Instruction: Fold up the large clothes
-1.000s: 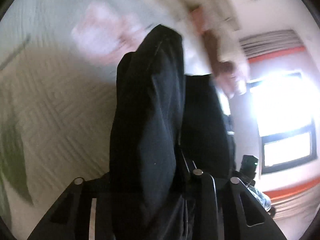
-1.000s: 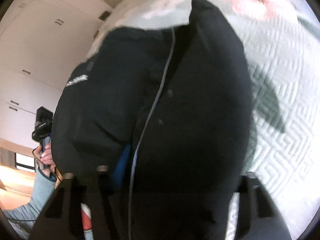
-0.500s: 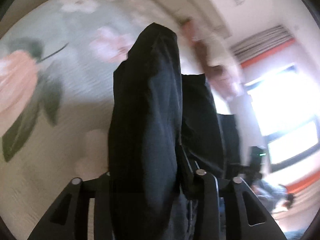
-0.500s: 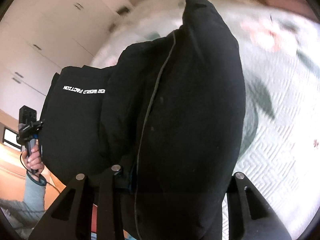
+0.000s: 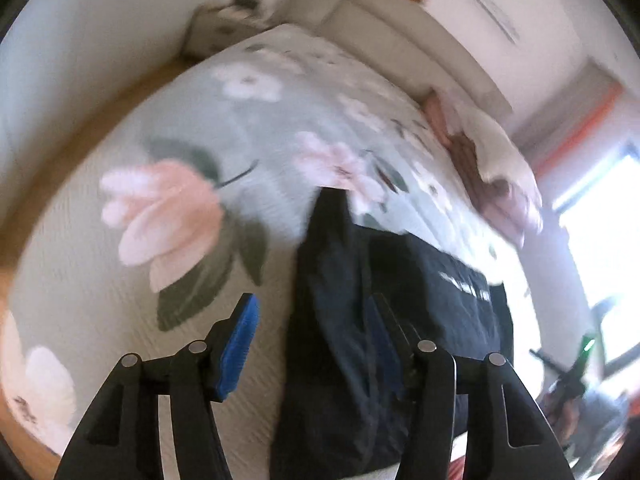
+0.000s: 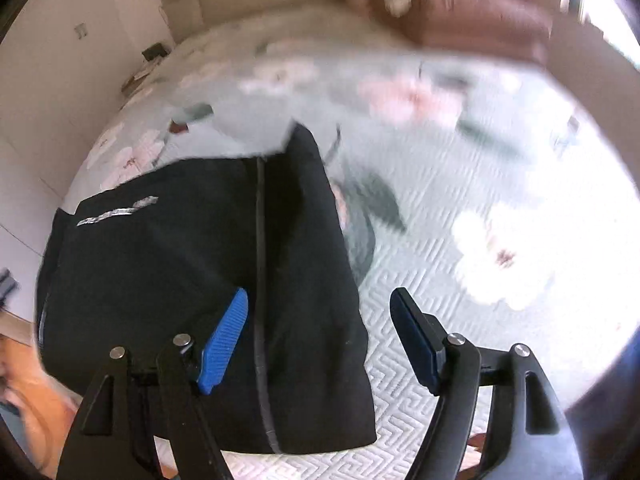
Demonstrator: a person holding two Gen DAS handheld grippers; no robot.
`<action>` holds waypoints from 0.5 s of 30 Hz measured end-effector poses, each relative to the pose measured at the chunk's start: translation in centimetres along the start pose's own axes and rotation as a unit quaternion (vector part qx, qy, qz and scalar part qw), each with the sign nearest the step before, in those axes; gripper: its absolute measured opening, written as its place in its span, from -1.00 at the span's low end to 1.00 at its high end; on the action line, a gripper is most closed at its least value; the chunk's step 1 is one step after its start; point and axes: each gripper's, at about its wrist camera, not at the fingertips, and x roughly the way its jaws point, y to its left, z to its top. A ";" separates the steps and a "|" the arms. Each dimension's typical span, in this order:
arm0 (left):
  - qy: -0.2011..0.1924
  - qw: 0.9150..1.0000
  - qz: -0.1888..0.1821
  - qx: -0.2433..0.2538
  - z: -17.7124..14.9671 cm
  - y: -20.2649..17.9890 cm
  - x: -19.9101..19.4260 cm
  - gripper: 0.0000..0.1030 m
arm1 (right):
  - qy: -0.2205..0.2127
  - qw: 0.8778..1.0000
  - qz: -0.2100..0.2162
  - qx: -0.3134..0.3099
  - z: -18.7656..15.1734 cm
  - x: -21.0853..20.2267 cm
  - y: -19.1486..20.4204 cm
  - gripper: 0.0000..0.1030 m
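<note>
A black garment [image 6: 208, 280] with a white logo and a grey zip line lies folded on the floral bedspread [image 6: 500, 208]. It also shows in the left wrist view [image 5: 380, 320]. My left gripper [image 5: 312, 320] is open, its blue pads spread over the garment's left edge, holding nothing. My right gripper [image 6: 320, 320] is open above the garment's right edge, blue pads apart and empty.
A pale green quilted bed cover with pink and white flowers [image 5: 168, 216] fills both views. Pillows [image 5: 492, 168] lie at the head of the bed. A cream headboard [image 5: 400, 28], a nightstand [image 5: 224, 28] and a bright window [image 5: 600, 248] lie beyond.
Both grippers have opened and let go of the black garment, which has dropped flat onto the bed. Both have pulled back, showing more of the bedspread.
</note>
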 end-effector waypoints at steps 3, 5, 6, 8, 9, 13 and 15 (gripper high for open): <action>0.021 0.997 0.032 0.062 -1.6 -4.9 1.9 0.17 | 0.033 0.998 0.047 -0.007 -0.2 1.5 3.4 0.50; 0.048 0.993 0.060 0.089 -3.6 -6.7 3.4 0.17 | 0.068 0.996 0.050 -0.009 -0.9 3.1 6.9 0.49; 0.065 0.990 0.076 0.100 -4.7 -7.3 4.6 0.17 | 0.086 0.996 0.039 -0.009 -1.3 4.4 7.7 0.49; 0.097 0.984 0.110 0.099 -5.8 -7.7 7.4 0.17 | 0.116 0.993 0.018 -0.013 -2.1 7.0 8.6 0.50; 0.117 0.981 0.120 0.096 -6.5 -7.4 9.1 0.19 | 0.122 0.992 0.004 -0.020 -2.4 8.1 9.1 0.53; 0.132 0.976 0.161 0.066 -6.7 -6.4 10.6 0.42 | 0.122 0.992 -0.010 -0.004 -2.1 7.9 9.3 0.53; 0.116 0.970 0.191 0.090 -6.6 -7.6 9.5 0.42 | 0.121 0.993 0.000 0.005 -1.6 7.7 9.9 0.54</action>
